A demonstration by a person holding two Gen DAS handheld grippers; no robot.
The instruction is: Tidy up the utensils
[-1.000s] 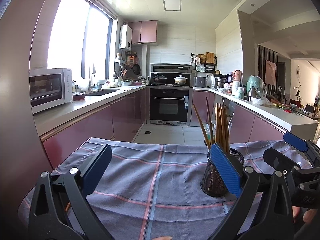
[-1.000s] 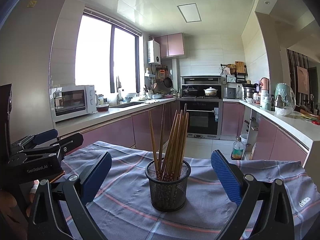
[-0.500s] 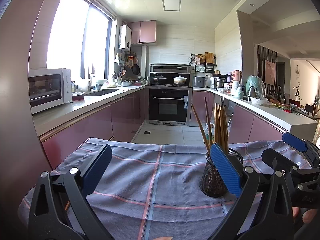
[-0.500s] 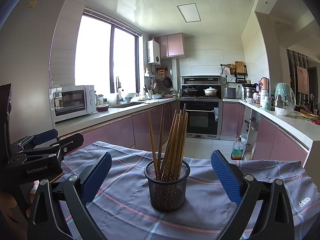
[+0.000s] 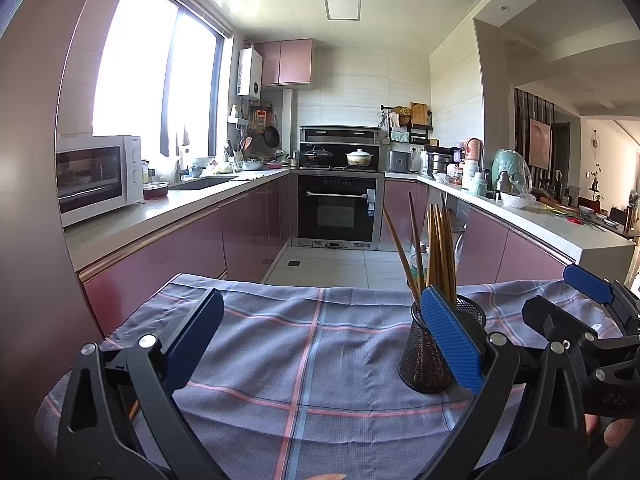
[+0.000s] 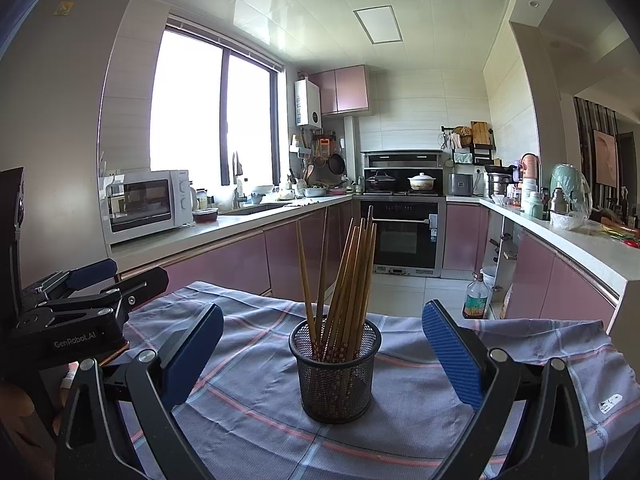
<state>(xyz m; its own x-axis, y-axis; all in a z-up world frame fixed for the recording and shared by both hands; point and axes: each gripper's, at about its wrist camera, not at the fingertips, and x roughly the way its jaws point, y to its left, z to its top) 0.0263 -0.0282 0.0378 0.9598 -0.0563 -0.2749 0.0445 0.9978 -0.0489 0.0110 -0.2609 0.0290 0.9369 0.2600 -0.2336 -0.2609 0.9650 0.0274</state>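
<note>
Nothing has shifted: the mesh holder of chopsticks (upright) stands ahead between the right hand-held gripper pads; both grippers, left hand-held gripper included, gape apart.

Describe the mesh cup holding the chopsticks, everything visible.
The mesh cup is a round black holder of what looks like wire mesh, with a solid rim and see-through walls. It stands upright on the checked grey cloth, touched only by that cloth and its contents. A bundle of brown wooden chopsticks stands in it, fanning out against the rim, patterned ends down. In the right wrist view it sits centred ahead of the right gripper, whose jaws are spread wide, clear of it.
</note>
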